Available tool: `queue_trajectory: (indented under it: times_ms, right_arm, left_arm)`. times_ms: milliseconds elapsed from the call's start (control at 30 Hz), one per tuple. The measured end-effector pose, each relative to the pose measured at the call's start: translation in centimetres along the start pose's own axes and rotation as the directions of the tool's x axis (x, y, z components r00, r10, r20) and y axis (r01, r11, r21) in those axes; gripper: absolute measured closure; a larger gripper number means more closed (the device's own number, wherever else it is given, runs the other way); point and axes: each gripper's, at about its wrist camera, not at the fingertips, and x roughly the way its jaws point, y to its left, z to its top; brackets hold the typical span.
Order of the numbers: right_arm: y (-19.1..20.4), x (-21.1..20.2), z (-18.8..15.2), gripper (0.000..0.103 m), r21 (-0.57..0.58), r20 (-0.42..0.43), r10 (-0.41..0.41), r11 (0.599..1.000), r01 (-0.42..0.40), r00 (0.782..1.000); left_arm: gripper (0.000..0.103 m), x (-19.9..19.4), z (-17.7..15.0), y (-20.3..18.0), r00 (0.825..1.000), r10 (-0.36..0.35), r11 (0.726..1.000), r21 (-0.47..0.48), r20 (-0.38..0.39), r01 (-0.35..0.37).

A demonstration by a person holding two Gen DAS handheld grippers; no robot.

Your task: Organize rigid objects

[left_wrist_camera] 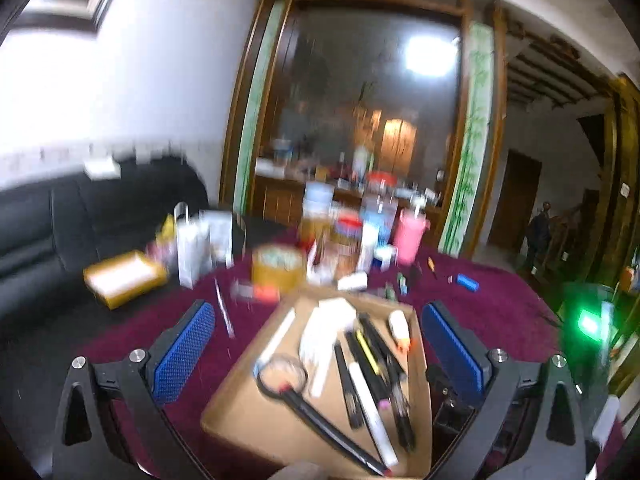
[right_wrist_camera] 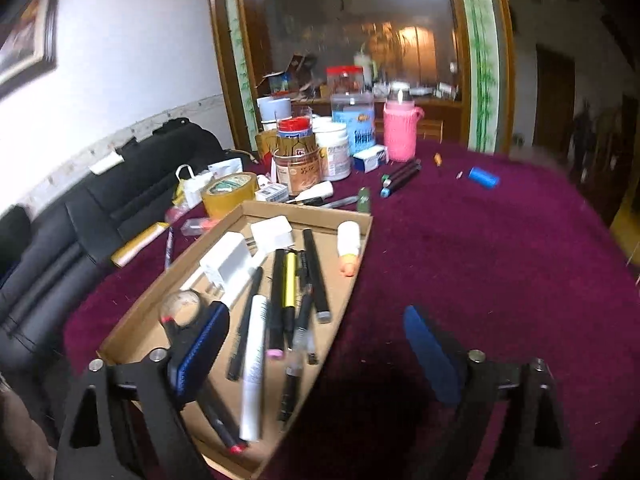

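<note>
A shallow cardboard tray lies on the maroon tablecloth. It holds several pens, a white tube, white chargers, a magnifying glass and a small glue bottle. My left gripper hangs open above the tray, blue pads wide apart, nothing between them. My right gripper is open too; its left finger is over the tray's near end, its right finger over bare cloth.
Jars and tubs, a tape roll and a pink cup crowd the table's far side. Loose markers and a blue cylinder lie on the cloth beyond the tray. A black sofa runs along the left.
</note>
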Motion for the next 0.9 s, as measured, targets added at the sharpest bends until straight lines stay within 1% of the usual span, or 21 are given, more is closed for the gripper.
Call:
queue_trajectory:
  times_ms: [33, 100, 200, 367, 567, 700, 767, 900]
  right_arm:
    - [0.2, 0.0, -0.2, 0.01, -0.016, -0.002, -0.008, 1.0, 0.008, 1.0]
    - [0.5, -0.1, -0.7, 0.01, -0.041, -0.005, -0.02, 0.999, 0.019, 1.0]
    - [0.6, -0.2, -1.4, 0.01, -0.06, -0.008, -0.029, 0.998, 0.028, 1.0]
    - [0.9, -0.5, -1.8, 0.01, -0.063, -0.015, -0.025, 0.998, 0.024, 1.0]
    - [1.9, -0.9, -1.8, 0.01, -0.096, 0.002, -0.04, 0.995, 0.04, 0.999]
    - [2.5, -0.7, -1.8, 0.01, -0.116, -0.003, -0.039, 0.992, 0.038, 0.999]
    - [2.7, -0.6, -1.8, 0.01, -0.119, -0.005, -0.037, 0.992, 0.037, 0.999]
    - [2.8, -0.6, -1.9, 0.01, -0.122, -0.008, -0.036, 0.992, 0.035, 0.999]
  left_arm:
    - [0.0, 0.8, -0.3, 0.3, 0.999, 0.012, 1.0, -0.021, -0.042, -0.013]
    - [0.0, 1.4, -1.0, 0.8, 0.995, 0.031, 0.998, -0.043, -0.096, -0.035]
    - [0.0, 1.8, -1.7, 1.7, 0.99, 0.035, 0.997, -0.064, -0.133, -0.044]
    - [0.0, 1.8, -2.2, 1.6, 0.984, 0.11, 0.993, -0.038, -0.14, -0.116]
    - [0.0, 2.3, -2.3, 2.2, 0.979, 0.125, 0.99, -0.041, -0.162, -0.134]
    - [0.0, 2.4, -2.6, 2.3, 0.971, 0.158, 0.986, -0.017, -0.179, -0.164]
    - [0.0, 2.4, -2.7, 2.2, 0.966, 0.192, 0.981, 0.007, -0.171, -0.194]
    - [0.0, 2.4, -2.6, 2.2, 0.96, 0.221, 0.975, 0.028, -0.17, -0.219]
